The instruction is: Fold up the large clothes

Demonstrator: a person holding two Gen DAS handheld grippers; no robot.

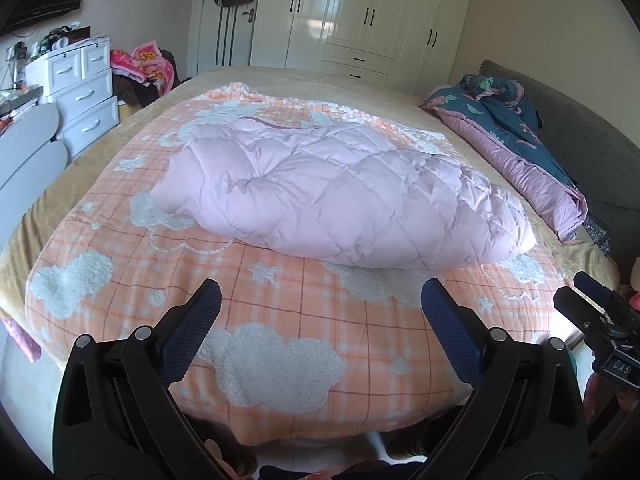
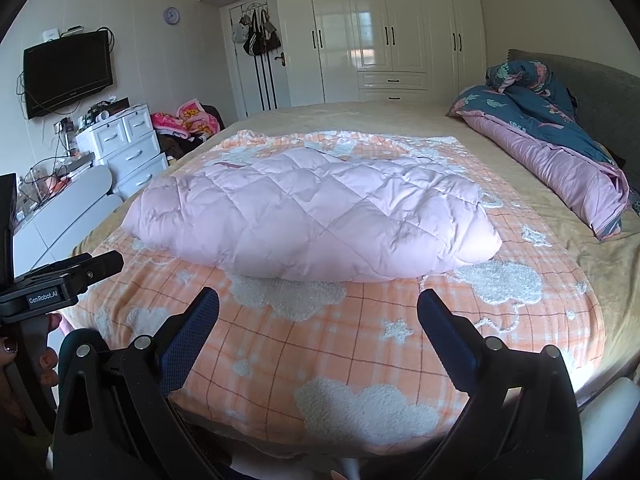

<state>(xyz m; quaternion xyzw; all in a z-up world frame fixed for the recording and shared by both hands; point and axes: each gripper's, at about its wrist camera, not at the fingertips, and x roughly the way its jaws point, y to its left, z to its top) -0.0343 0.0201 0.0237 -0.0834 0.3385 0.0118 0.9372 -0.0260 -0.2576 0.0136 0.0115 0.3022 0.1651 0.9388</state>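
Spread wide and empty, left gripper [image 1: 320, 312] and right gripper [image 2: 318, 316] fingers hover short of the pink quilted coat [image 2: 312, 224], bundled mid-blanket [image 2: 360, 360]. Best to pinch near corners, lifting evenly, folding toward the wardrobe [image 2: 384, 24].

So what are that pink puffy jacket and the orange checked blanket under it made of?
The jacket looks like a smooth, slightly shiny thin fabric over soft filling; diamond stitching puffs it up. The blanket looks like soft fleece, matte, with raised fuzzy white cloud shapes. Both are guesses from looks alone.
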